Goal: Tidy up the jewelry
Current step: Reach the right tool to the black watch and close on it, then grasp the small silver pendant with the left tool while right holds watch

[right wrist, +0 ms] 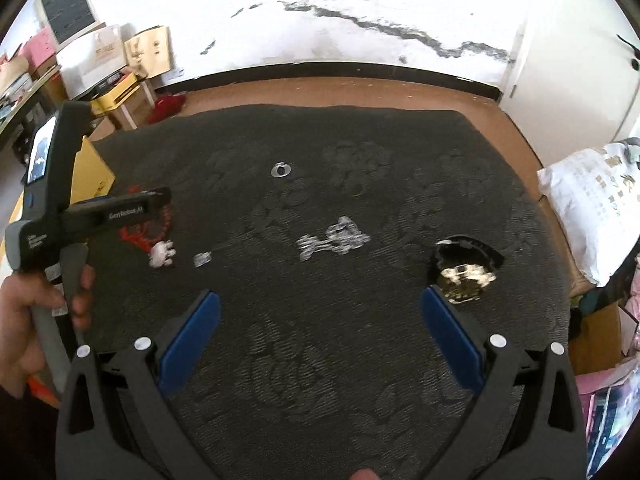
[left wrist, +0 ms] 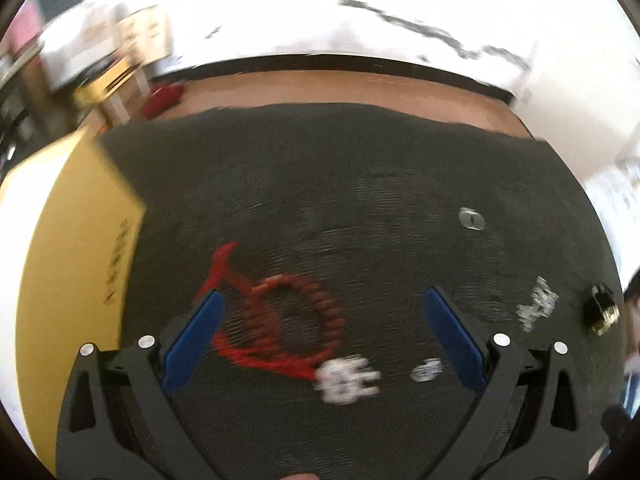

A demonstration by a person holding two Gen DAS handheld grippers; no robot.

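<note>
The left gripper [left wrist: 324, 304] is held wide open above the red bracelet [left wrist: 296, 320], near the left edge of the dark mat [right wrist: 360, 140]. The right gripper [right wrist: 320, 308] is also spread wide, gripping nothing, and the watch [right wrist: 464, 268] is seen just beyond its right finger.

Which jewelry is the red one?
The beaded bracelet between the left tongs. It alone is red; the ring and chain are silvery.

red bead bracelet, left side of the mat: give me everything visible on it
The red beaded bracelet lies flat on the dark patterned mat, a loop of dark red round beads joined by brighter red cord, with a red tassel trailing off one side and a white charm at the other end. It sits between the open blue-padded fingers of the left gripper, not visibly gripped. Motion blur hides finer detail.
</note>
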